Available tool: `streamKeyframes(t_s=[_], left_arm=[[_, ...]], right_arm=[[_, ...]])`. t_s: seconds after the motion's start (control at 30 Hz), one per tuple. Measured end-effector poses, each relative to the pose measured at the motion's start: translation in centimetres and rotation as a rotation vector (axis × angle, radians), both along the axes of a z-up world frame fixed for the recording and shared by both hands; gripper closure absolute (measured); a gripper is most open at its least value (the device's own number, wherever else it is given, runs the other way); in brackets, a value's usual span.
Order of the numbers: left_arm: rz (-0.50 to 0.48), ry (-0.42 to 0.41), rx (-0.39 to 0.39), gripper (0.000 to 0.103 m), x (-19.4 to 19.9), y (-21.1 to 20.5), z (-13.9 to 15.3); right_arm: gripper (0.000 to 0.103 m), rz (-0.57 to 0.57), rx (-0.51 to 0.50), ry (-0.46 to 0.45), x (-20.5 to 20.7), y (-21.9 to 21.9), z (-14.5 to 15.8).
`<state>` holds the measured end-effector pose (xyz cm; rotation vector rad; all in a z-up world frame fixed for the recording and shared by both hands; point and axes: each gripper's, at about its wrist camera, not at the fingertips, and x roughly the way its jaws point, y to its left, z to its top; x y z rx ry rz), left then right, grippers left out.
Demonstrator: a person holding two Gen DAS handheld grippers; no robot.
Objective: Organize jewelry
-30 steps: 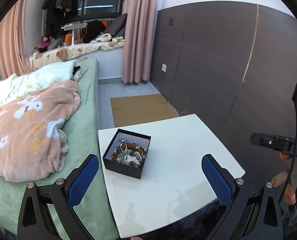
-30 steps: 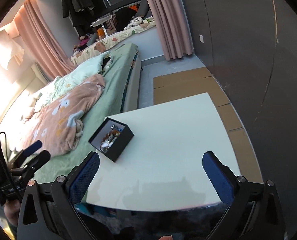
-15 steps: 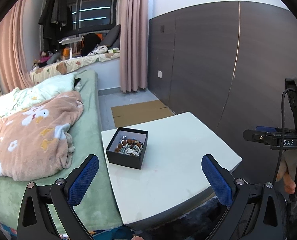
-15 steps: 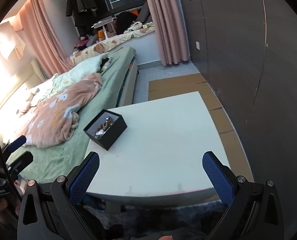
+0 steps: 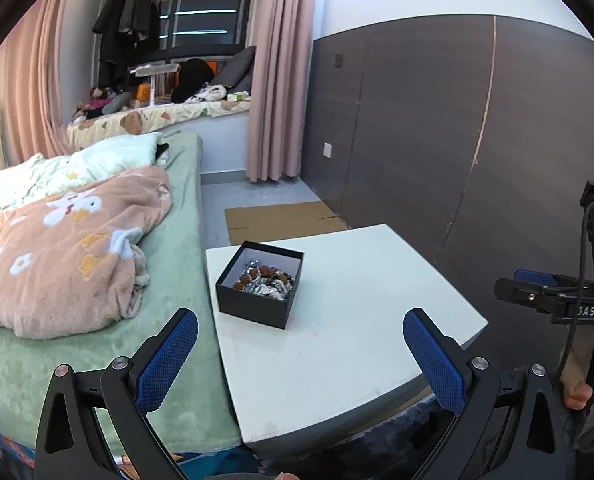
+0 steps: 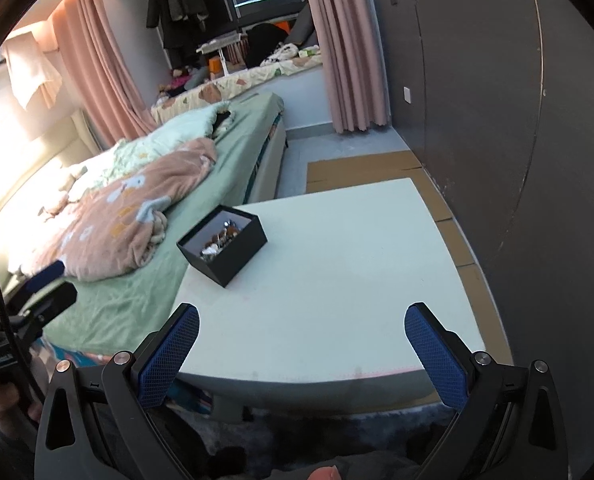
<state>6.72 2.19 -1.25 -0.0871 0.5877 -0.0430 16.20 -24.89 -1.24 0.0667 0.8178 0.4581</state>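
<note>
One box, two grippers, nothing held.
We see one black box (image 5: 259, 290) of jewelry (image 5: 266, 279) at the white table's (image 5: 337, 344) bedside edge; our left gripper (image 5: 300, 354) and right gripper (image 6: 301, 350) hover spread wide, empty.

The white table (image 5: 349, 320) occupies the lower centre of the left wrist frame and the centre of the right wrist frame (image 6: 337, 272). One item rests directly on it: an open black box (image 5: 259, 296), set near the table's upper left corner, close to the edge facing the bed (image 5: 169, 248). The box (image 6: 223, 245) contains a heap of jewelry (image 5: 267, 280), beaded and metallic. The rest of the tabletop is bare. The table stands on the floor (image 5: 253, 196), just beside the bed, with flattened cardboard (image 5: 281, 220) lying on the floor behind it.
</note>
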Motion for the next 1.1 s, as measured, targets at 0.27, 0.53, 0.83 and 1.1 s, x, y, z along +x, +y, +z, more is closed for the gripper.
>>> streamKeyframes(t_s=[0.27, 0.53, 0.83, 1.1], left_arm=[[0.019, 0.015, 0.006, 0.001, 0.3, 0.1, -0.4], [0.025, 0.014, 0.001, 0.001, 0.2, 0.1, -0.4], [0.031, 0.021, -0.003, 0.001, 0.1, 0.2, -0.4], [0.040, 0.024, -0.007, 0.001, 0.1, 0.2, -0.4]], right_arm=[[0.000, -0.042, 0.055, 0.028, 0.3, -1.1, -0.6], [0.000, -0.056, 0.036, 0.005, -0.2, -1.4, -0.2], [0.000, -0.067, 0.021, -0.001, 0.0, -1.4, -0.1], [0.000, -0.070, 0.005, 0.013, 0.4, -1.2, -0.4]])
